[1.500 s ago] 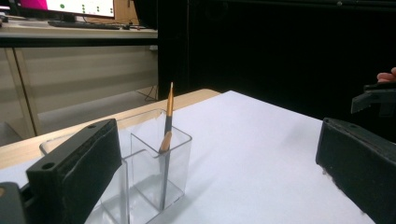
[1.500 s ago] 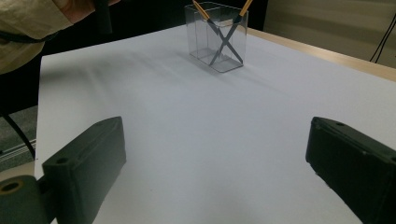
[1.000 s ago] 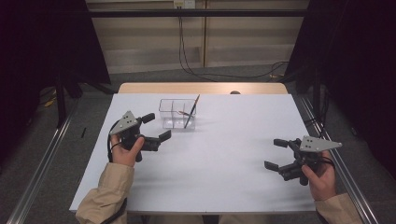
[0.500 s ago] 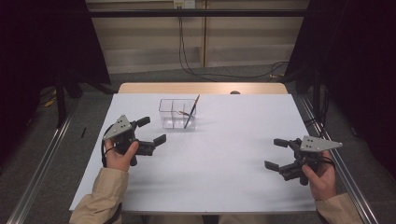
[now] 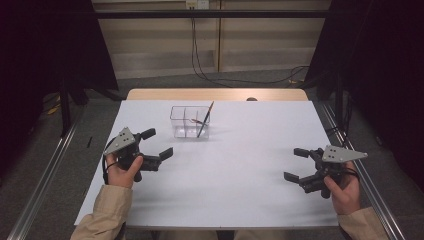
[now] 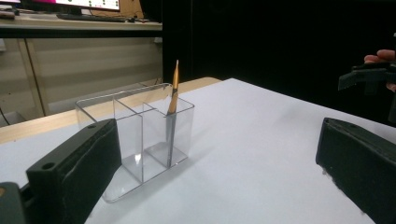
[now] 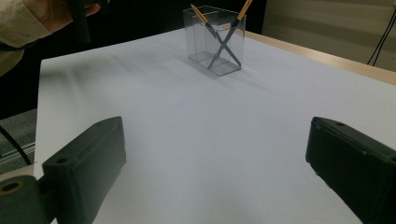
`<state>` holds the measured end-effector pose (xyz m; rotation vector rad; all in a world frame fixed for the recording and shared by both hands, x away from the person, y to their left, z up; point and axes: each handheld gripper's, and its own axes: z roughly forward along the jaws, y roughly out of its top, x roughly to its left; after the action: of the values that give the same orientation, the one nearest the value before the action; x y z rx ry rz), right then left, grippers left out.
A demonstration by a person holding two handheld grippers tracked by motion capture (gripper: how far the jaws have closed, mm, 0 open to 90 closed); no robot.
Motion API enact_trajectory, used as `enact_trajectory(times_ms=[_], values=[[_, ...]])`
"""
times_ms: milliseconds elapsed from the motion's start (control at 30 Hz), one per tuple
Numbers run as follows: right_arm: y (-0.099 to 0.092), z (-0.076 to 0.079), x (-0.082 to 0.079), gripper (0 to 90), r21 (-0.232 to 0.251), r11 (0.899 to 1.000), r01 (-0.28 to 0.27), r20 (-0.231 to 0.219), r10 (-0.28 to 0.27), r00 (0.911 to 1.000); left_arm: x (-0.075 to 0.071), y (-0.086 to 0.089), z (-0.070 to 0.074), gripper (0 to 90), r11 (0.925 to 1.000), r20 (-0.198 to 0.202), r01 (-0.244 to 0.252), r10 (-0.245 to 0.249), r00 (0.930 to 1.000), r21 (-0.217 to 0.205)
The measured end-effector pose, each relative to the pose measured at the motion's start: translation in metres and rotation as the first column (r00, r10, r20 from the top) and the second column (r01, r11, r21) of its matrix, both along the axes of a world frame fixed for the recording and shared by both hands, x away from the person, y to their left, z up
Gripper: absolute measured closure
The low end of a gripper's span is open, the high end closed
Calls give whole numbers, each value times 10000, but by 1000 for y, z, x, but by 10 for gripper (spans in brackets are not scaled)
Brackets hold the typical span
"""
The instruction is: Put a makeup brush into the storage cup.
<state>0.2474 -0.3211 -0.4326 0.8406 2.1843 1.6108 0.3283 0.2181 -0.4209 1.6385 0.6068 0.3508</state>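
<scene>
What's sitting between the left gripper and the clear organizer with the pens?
Nothing: the high view shows bare white table between the left gripper and the clear organizer.

Item count: one clear divided container on the counter; two pencils inside it, leaning crossed; two hand-held grippers, left and right, each with jaws spread apart.

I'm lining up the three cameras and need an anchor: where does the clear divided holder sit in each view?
High view: clear holder sits upper centre, on the far part of the white table.
Left gripper view: holder left of centre, above the left jaw.
Right gripper view: holder top centre.
Shared landmark: the orange-tipped brush leaning inside it.
</scene>
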Motion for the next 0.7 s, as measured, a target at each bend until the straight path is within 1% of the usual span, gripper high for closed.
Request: enact_trajectory(times_ms=[33, 167, 233, 267, 300, 400, 467, 567, 600, 633, 700], values=[[0, 0, 0, 42, 4, 10000, -11, -7, 11, 10000, 0, 1, 0, 0, 10000, 40, 16, -16, 10000, 19], [0, 0, 0, 42, -10, 10000, 16, -18, -17, 10000, -3, 3, -1, 0, 10000, -8, -31, 31, 10000, 67], [0, 0, 0, 43, -6, 10000, 20, -25, -20, 10000, -4, 4, -1, 0, 10000, -63, -18, 19, 10000, 11], [-1, 0, 0, 43, -13, 10000, 36, -25, -36, 10000, -5, 4, -1, 0, 10000, 6, -44, 44, 10000, 43], [-1, 0, 0, 42, 2, 10000, 28, -17, -28, 10000, -6, 5, -1, 0, 10000, -35, -60, 60, 10000, 25], [-1, 0, 0, 42, 6, 10000, 42, -21, -41, 10000, -7, 7, 0, 0, 9999, 43, -77, 76, 10000, 66], [-1, -1, 0, 43, 6, 10000, 40, -27, -40, 10000, -8, 9, 0, 0, 9999, 25, -123, 123, 9999, 24], [0, 0, 0, 42, -9, 10000, 32, -13, -32, 10000, -9, 11, 0, 0, 9998, 59, -151, 150, 9999, 115], [0, 0, 0, 42, 3, 10000, 27, -27, -27, 10000, -10, 11, 0, 0, 9998, -31, -163, 164, 9999, 61], [0, 0, 0, 42, -1, 10000, 48, -5, -48, 10000, -10, 12, 0, 0, 9997, 62, -177, 176, 9998, 164], [0, 0, 0, 42, 7, 10000, 44, -17, -44, 10000, -11, 14, -1, 0, 9997, 35, -185, 184, 9998, 144]])
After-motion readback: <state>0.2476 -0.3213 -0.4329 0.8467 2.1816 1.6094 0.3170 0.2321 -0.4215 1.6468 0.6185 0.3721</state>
